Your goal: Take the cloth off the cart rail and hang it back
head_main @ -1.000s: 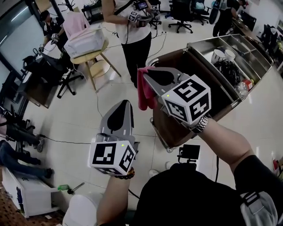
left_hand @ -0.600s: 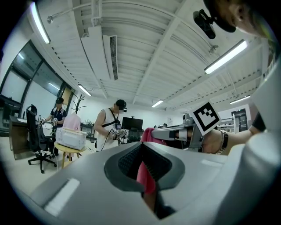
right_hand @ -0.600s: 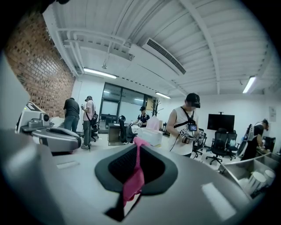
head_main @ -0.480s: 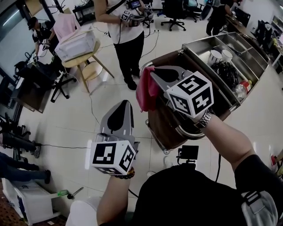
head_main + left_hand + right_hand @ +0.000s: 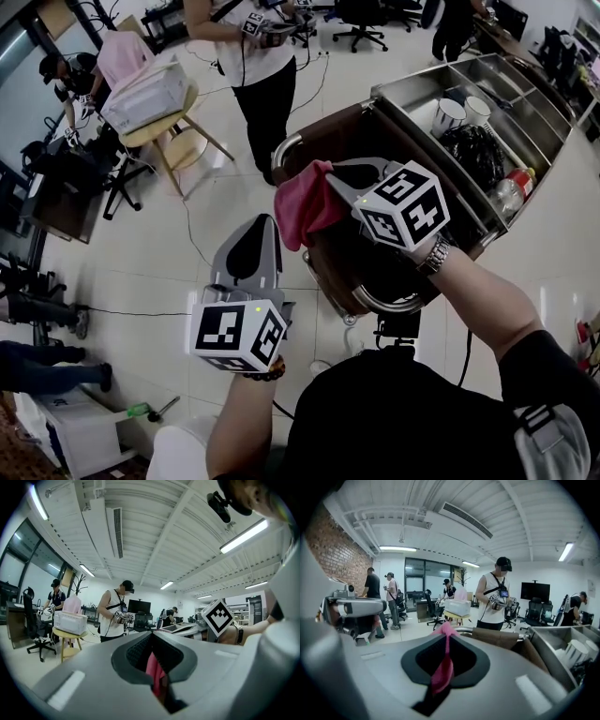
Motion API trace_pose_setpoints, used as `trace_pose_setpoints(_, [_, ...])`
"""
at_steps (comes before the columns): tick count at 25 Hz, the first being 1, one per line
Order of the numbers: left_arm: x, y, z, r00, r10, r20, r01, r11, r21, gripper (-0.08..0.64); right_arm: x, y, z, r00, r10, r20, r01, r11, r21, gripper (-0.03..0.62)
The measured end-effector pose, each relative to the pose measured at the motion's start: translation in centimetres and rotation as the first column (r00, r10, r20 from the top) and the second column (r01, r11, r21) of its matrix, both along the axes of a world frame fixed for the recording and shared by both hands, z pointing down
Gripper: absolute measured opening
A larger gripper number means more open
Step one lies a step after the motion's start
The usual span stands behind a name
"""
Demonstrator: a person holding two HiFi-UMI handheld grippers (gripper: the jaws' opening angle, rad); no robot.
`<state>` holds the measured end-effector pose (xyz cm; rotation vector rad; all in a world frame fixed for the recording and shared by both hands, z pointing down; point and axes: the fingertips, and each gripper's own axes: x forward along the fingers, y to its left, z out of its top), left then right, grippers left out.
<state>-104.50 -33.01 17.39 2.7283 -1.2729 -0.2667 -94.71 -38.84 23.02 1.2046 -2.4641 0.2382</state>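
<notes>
My right gripper (image 5: 330, 180) is shut on a pink cloth (image 5: 303, 202), which hangs bunched from its jaws to the left, just in front of the cart's chrome end rail (image 5: 284, 147). The cloth hangs apart from the rail. In the right gripper view the cloth (image 5: 442, 670) runs as a pink strip between the closed jaws of the right gripper (image 5: 446, 636), with the rail (image 5: 462, 630) beyond. My left gripper (image 5: 266, 221) sits lower left, shut and holding nothing, its tip near the cloth's lower edge. Past the closed jaws of the left gripper (image 5: 151, 633) the cloth (image 5: 154, 670) shows.
The steel cart (image 5: 525, 112) has brown side panels and holds cups (image 5: 452, 114), a black bag (image 5: 476, 150) and a bottle (image 5: 514, 190). A person (image 5: 246, 56) stands just beyond the rail. A wooden chair with a white box (image 5: 145, 94) stands at left. A small black device (image 5: 398, 325) lies on the floor.
My right gripper has turned and carried the cloth a little leftward; the cloth now flares out instead of hanging straight down. The left gripper has stayed where it was.
</notes>
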Motion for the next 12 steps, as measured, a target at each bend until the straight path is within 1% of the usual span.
trace_pose_setpoints(2, [1.0, -0.6, 0.1, 1.000, 0.001, 0.007, -0.001, 1.000, -0.004, 0.005, 0.8, -0.4, 1.4, 1.000, -0.009, -0.005, 0.009, 0.999, -0.042, 0.021])
trace_pose_setpoints(5, [1.8, -1.2, 0.6, 1.000, -0.006, 0.015, 0.006, 1.000, -0.012, 0.005, 1.6, -0.9, 3.2, 1.000, -0.014, -0.013, 0.013, 0.996, -0.083, 0.028])
trace_pose_setpoints(6, [1.8, -1.4, 0.9, 1.000, -0.010, 0.016, 0.010, 1.000, -0.019, 0.005, 1.6, -1.0, 3.7, 1.000, -0.018, -0.013, 0.016, 0.995, -0.094, 0.041])
trace_pose_setpoints(9, [2.0, -1.8, 1.5, 1.000, -0.010, 0.021, 0.010, 1.000, -0.018, 0.005, 1.4, -1.1, 4.9, 0.999, -0.032, 0.000, 0.032, 0.992, -0.123, 0.145])
trace_pose_setpoints(10, [2.1, -1.9, 1.7, 1.000, -0.012, 0.023, 0.013, 1.000, -0.023, 0.005, 1.3, -1.1, 5.1, 0.999, -0.035, 0.005, 0.035, 0.991, -0.126, 0.165])
trace_pose_setpoints(12, [2.3, -1.9, 1.9, 1.000, -0.015, 0.027, 0.016, 0.999, -0.029, 0.005, 1.4, -1.0, 5.0, 0.999, -0.036, 0.013, 0.038, 0.992, -0.124, 0.178])
